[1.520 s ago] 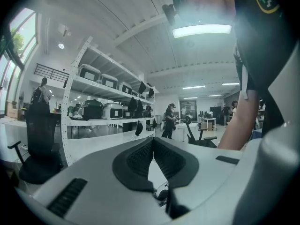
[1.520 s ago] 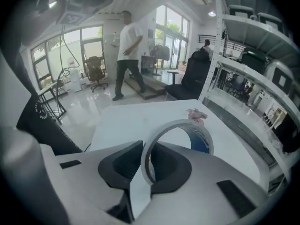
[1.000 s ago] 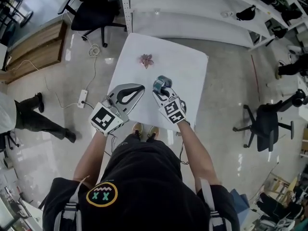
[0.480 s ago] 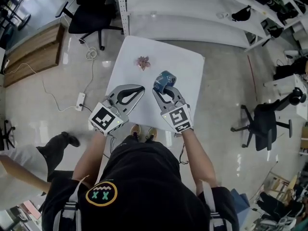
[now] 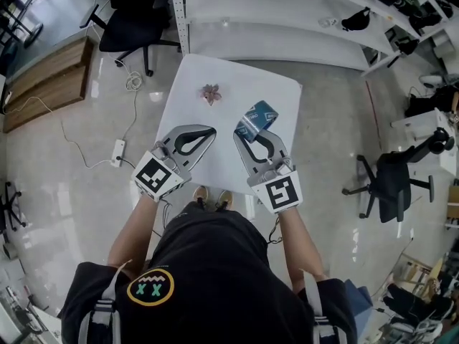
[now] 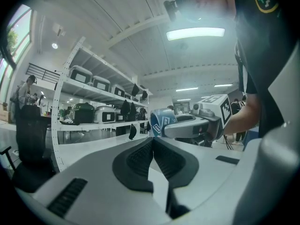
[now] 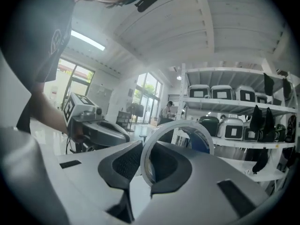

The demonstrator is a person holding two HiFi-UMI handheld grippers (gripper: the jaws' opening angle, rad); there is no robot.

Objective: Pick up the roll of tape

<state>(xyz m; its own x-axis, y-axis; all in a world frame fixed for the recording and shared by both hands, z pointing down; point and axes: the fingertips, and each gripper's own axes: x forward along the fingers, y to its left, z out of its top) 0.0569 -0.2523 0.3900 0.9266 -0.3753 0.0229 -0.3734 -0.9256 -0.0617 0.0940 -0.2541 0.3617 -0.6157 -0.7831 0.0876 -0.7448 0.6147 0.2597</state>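
Observation:
The roll of tape [image 5: 259,115], blue with white print, hangs in the air over the white table [image 5: 280,92], with my right gripper [image 5: 251,132] shut on its ring. In the right gripper view the roll [image 7: 202,143] stands upright between the two dark pads, one wall of the ring pinched. My left gripper [image 5: 211,130] hovers level beside it on the left, jaws together and nothing in them. From the left gripper view, the tips [image 6: 152,140] meet, and the right gripper [image 6: 194,124] shows beyond with the roll [image 6: 161,122] at its front.
A small pink crumpled thing [image 5: 211,93] lies on the table's far left part. Black office chairs [image 5: 133,24] [image 5: 393,181] stand on the floor at both sides. White shelving [image 5: 287,20] runs behind the table. A power strip and cable [image 5: 118,149] lie left.
My right gripper has risen with the roll of tape, lifting it off the table and turning its tips outward. The left gripper stayed put. A person at the left has walked out of view.

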